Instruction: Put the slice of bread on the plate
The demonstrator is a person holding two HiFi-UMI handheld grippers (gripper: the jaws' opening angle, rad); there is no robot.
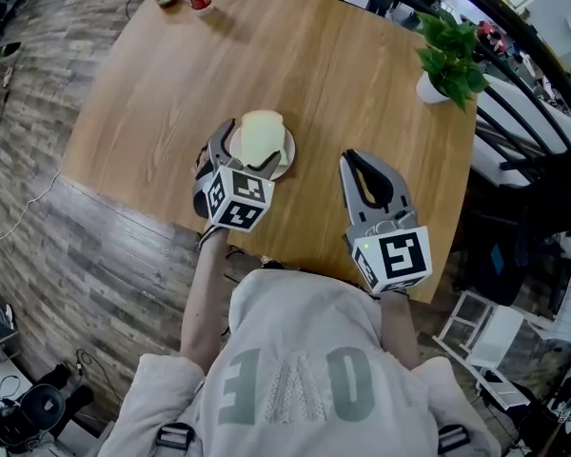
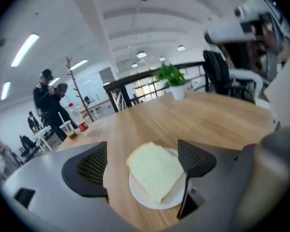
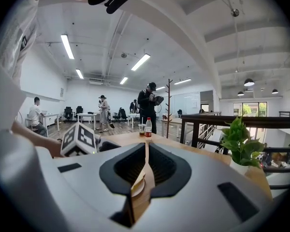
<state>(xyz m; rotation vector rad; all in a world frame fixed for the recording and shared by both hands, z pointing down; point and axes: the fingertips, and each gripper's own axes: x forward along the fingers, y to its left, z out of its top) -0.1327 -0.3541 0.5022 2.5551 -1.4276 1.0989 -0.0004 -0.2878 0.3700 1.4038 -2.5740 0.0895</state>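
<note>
Lying flat in the head view, the pale square slice of bread (image 1: 262,138) rests on the small round white plate (image 1: 285,164) on the wooden table (image 1: 295,55). Left gripper view: the left gripper (image 2: 145,166) has its jaws wide apart, flanking the bread without touching it. Right gripper view: the right gripper (image 3: 146,170) has its jaws closed together, empty

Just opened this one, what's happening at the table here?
A person holds a gripper in each hand over a wooden table. The slice of bread lies on the white plate. The left gripper is open, with its jaws on either side of the bread and not pressing it. The right gripper is shut and empty, off to the side. The placing looks done.
</note>
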